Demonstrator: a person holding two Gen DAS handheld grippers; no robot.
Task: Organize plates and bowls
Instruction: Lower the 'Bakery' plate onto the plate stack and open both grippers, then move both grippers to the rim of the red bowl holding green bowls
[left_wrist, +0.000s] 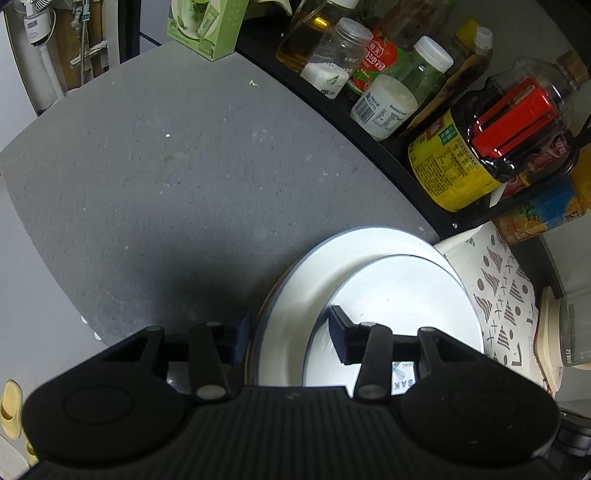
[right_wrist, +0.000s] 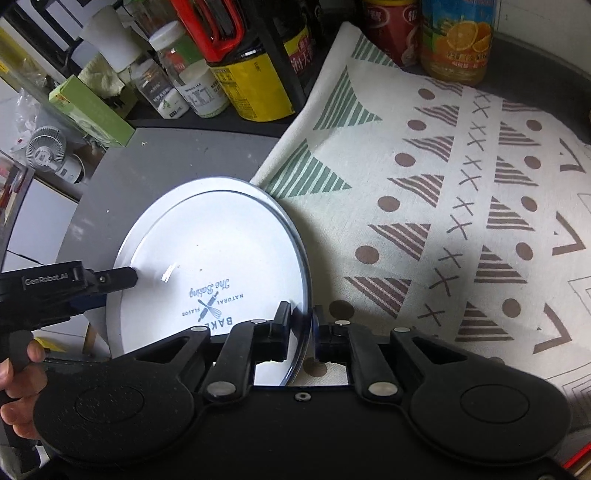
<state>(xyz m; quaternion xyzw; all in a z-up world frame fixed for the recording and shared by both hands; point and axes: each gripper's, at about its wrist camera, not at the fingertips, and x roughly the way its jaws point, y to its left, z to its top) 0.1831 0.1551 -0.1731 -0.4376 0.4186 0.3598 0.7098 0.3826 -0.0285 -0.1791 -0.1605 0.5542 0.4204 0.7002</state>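
Note:
A white plate (right_wrist: 207, 236) with a dark rim and printed baking lettering is held tilted above the grey counter (right_wrist: 122, 173). My right gripper (right_wrist: 301, 328) is shut on its near right rim. My left gripper (left_wrist: 288, 332) straddles the plate's opposite rim, one finger (left_wrist: 341, 328) over the plate face and the other (left_wrist: 240, 339) outside it; its finger (right_wrist: 114, 277) shows lying on the plate in the right wrist view. In the left wrist view the plate (left_wrist: 369, 280) fills the lower right.
A patterned cloth (right_wrist: 443, 192) covers the surface to the right. A black shelf (left_wrist: 369, 136) holds several bottles and jars, including a yellow-labelled dark jug (left_wrist: 480, 147). A green box (left_wrist: 203, 26) stands at the counter's far end. An orange juice bottle (right_wrist: 458, 40) stands behind the cloth.

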